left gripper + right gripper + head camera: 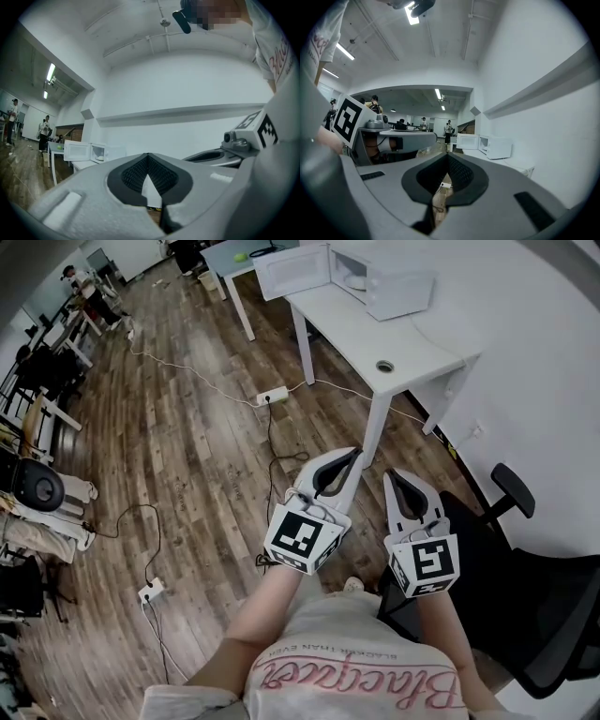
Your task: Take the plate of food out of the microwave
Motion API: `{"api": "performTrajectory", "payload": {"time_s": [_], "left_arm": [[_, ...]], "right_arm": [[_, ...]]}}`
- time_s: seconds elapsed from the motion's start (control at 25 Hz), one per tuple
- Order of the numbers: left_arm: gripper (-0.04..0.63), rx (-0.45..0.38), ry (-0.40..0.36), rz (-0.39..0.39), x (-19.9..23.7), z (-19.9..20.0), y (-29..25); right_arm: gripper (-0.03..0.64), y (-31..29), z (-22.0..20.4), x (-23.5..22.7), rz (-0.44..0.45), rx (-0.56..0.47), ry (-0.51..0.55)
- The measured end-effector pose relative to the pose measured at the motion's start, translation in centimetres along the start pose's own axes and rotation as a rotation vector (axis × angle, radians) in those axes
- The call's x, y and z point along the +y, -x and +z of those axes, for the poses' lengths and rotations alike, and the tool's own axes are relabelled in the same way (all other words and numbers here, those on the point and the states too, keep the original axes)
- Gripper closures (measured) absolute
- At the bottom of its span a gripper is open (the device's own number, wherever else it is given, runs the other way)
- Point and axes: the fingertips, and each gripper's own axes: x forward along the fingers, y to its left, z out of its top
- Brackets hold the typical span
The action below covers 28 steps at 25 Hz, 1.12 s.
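Observation:
A white microwave stands on a white table far ahead, its door swung open to the left. A pale plate of food shows inside the cavity. My left gripper and right gripper are held side by side close to my body, well short of the table, both shut with nothing between the jaws. In the left gripper view the microwave is small at the left beyond the left gripper. In the right gripper view the microwave lies ahead to the right of the right gripper.
A black office chair stands close at my right beside the white wall. Power strips and cables lie on the wooden floor. A second table stands behind the microwave door. People and desks are far off at the left.

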Motion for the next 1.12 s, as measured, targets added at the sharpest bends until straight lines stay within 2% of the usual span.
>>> {"api": "performTrajectory", "payload": {"time_s": [0.4,0.76,1.12], "left_arm": [[0.594,-0.004,0.013,-0.031,7.2,0.3,0.2],[0.594,-0.023,0.054,-0.054,12.8,0.0,-0.2],[0.594,-0.022,0.046,-0.106,17.4,-0.2,1.0]], "right_arm": [[0.606,-6.6,2.1,1.7,-0.051,0.003,0.022],[0.606,-11.7,2.2,3.3,-0.086,0.041,0.033],[0.606,-16.3,2.5,6.1,-0.133,0.043,0.021]]}}
